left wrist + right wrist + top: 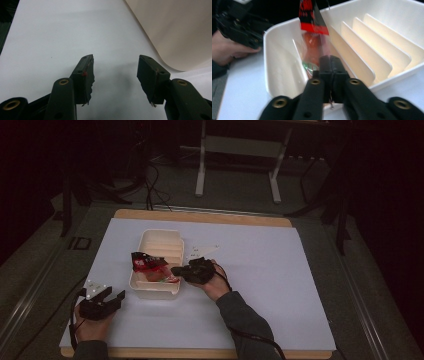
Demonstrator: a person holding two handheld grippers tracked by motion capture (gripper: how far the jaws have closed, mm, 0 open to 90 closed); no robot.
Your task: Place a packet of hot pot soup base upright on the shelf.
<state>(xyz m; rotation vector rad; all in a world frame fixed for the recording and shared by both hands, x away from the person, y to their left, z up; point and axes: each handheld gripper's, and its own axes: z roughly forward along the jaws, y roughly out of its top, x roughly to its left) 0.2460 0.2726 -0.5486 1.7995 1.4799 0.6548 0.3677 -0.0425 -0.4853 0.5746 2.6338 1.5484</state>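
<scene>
White sheet over a wooden table, dark floor beyond. Cream divided tray set mid-sheet; a red snack packet is stood in its nearest slot, pinched at its clear edge by the fully closed right gripper, probably for seating. Left gripper is rested wide open, empty, beside the tray corner. Ample bare sheet is left to the right.

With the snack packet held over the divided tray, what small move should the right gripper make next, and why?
Probably open the right gripper: its jaws are shut on the clear edge of the packet, which already stands in the end slot of the tray, so it seems placed. The left gripper rests open beside it.
</scene>
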